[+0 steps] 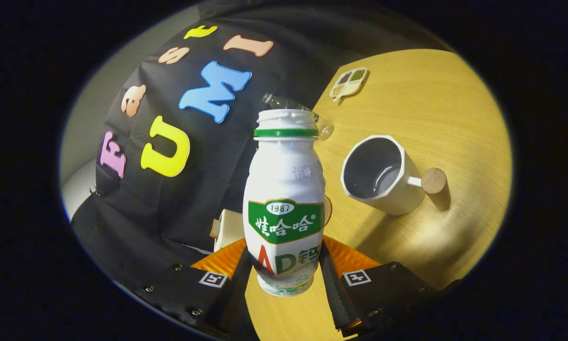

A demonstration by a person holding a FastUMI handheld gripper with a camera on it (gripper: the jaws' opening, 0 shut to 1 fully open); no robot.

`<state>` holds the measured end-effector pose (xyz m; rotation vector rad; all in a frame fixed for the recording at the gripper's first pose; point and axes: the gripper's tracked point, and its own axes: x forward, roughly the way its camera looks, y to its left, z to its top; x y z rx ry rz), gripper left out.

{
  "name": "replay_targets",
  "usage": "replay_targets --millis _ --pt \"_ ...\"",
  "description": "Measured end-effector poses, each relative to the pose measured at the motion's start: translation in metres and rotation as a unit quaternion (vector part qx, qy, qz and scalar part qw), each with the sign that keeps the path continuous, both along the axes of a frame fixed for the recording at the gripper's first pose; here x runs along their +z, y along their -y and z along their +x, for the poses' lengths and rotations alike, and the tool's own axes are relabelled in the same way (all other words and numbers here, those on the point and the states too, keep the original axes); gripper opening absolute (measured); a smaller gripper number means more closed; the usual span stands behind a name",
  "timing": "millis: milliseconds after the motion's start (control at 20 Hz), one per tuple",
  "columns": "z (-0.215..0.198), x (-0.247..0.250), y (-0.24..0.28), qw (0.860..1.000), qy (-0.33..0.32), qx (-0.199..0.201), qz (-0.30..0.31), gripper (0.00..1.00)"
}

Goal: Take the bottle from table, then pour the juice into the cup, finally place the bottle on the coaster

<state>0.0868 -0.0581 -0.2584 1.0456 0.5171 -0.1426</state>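
A white plastic bottle [284,199] with a green label and a green neck ring stands between my fingers, its mouth open and uncapped. My gripper [286,270] is shut on the bottle's lower body, one finger on each side. The view is tilted, so the bottle and the wooden table [430,109] lean against each other. The white cup [381,175], empty inside, with a round wooden handle end [434,181], rests on the table just beyond the bottle to the right. A small round brown edge [329,210] peeks from behind the bottle; I cannot tell what it is.
A clear empty plastic bottle [295,106] lies on the table behind the held bottle's mouth. A small divided white dish [349,82] with grains sits farther back. A white boxy object [229,229] shows left of the bottle near my left finger. The booth's black cloth wall hangs to the left.
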Motion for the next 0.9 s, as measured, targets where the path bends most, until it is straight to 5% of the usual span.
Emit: replay_targets --millis 350,900 --pt "0.001 0.001 -0.003 0.986 0.007 0.042 -0.16 0.74" --pt "0.021 0.005 0.007 0.927 0.023 0.055 -0.371 0.74"
